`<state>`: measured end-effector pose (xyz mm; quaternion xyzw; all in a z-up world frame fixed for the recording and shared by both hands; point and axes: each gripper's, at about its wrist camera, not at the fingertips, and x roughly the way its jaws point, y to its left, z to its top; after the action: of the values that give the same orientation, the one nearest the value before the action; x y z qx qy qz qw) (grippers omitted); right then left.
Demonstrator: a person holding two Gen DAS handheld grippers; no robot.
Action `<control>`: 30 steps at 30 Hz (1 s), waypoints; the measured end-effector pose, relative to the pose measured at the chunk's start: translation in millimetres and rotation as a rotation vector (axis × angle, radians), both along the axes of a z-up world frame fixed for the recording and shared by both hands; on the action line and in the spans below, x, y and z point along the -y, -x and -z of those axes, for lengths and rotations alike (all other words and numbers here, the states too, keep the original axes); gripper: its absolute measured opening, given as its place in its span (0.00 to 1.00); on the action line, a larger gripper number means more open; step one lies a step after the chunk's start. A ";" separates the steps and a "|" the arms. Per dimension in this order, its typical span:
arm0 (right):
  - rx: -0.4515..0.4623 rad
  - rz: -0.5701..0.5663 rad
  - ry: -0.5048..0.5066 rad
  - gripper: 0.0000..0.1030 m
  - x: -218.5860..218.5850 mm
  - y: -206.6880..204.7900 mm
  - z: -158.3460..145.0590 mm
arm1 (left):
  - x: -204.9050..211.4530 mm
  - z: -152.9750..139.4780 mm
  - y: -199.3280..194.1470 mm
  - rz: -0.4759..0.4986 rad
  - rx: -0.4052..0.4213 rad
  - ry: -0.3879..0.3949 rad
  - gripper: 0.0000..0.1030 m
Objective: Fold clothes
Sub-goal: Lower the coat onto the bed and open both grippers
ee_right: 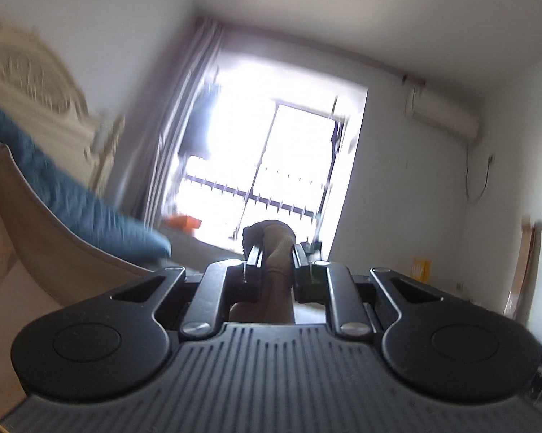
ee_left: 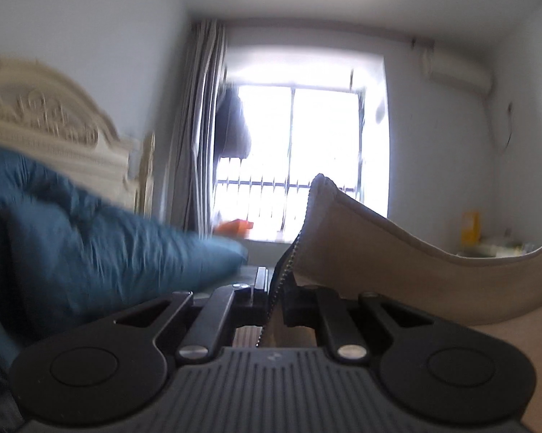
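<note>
Garment [ee_left: 397,252] edge clamped in left gripper [ee_left: 276,288], bunched end pinched in right gripper [ee_right: 276,256], sagging between them.

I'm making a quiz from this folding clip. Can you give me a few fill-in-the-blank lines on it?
1. Both tools are shut on a tan ____.
2. The garment edge in the left tool carries a ____.
3. The quilt is ____ in colour.
4. The right tool points toward a bright ____.

Missing: garment; zipper; blue; window
</note>
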<state>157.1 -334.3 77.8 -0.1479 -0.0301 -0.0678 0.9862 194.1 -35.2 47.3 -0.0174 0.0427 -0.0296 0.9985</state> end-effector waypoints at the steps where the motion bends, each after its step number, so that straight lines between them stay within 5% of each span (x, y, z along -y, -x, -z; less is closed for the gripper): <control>1: -0.031 0.008 0.004 0.13 -0.7 -13.2 14.9 | 3.5 15.7 -16.9 -0.006 -0.041 -0.010 0.08; 9: -0.304 0.040 0.057 0.13 -8.0 -109.4 139.4 | 14.0 136.4 -122.8 -0.043 -0.322 -0.032 0.24; 12: -0.389 0.054 0.042 0.13 -4.6 -135.4 176.8 | 20.0 165.4 -132.5 -0.044 -0.403 -0.041 0.38; 14: -0.454 0.052 0.004 0.15 1.2 -159.2 196.3 | 19.0 181.1 -144.9 -0.050 -0.474 -0.033 0.59; 16: -0.545 0.039 -0.061 0.16 6.5 -171.2 212.2 | 13.5 192.9 -160.1 -0.053 -0.530 -0.011 0.68; 21: -0.712 0.018 -0.245 0.43 32.2 -175.2 223.9 | 8.1 175.3 -144.6 -0.061 -0.552 0.050 0.74; 30: -0.671 -0.063 -0.577 0.56 93.6 -66.7 124.9 | -13.6 79.7 -61.9 0.025 -0.451 0.160 0.81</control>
<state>223.9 -427.9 -47.2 0.1204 0.3073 0.0086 0.9439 256.0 -21.5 -32.5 -0.1022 0.2623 -0.0404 0.9587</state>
